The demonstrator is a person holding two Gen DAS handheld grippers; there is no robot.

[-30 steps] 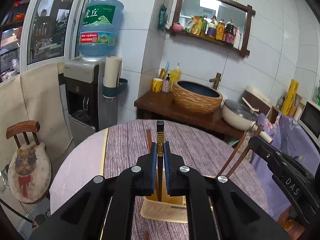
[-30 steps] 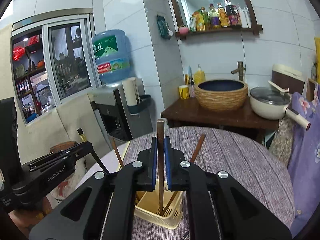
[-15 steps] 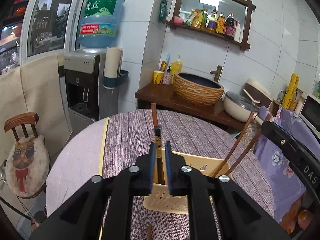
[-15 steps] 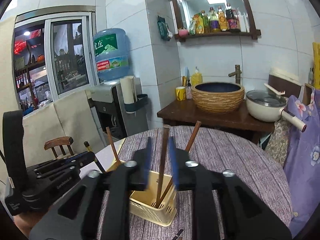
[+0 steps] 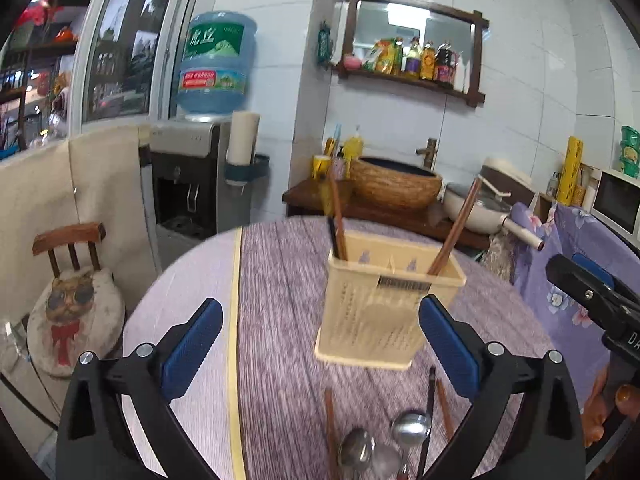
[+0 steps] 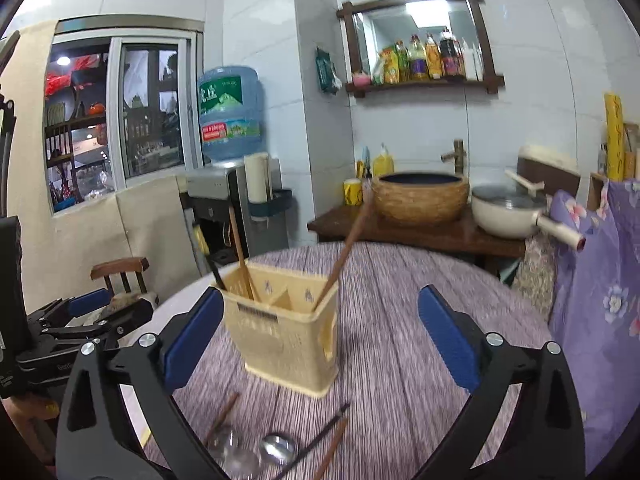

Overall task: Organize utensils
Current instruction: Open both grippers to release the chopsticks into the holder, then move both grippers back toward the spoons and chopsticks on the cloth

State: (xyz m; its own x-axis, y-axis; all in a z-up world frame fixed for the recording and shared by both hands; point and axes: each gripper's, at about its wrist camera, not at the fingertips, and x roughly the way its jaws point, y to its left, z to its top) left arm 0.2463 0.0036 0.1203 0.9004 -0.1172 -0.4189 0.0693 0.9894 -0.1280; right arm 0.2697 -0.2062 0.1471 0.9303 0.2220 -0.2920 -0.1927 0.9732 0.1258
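- Left gripper (image 5: 320, 344) and right gripper (image 6: 318, 330): jaws opening wide, nothing between the pads.
- Loose spoons (image 5: 380, 446) and chopsticks (image 6: 316, 446) lie on the table (image 5: 280, 280) nearest the cameras, partly cut off and blurred; count uncertain.
- Beyond, the yellow caddy (image 5: 384, 312) holds upright chopsticks (image 5: 338, 220).
- Judged step: between deposits. Next move calls for lowering onto a loose utensil.
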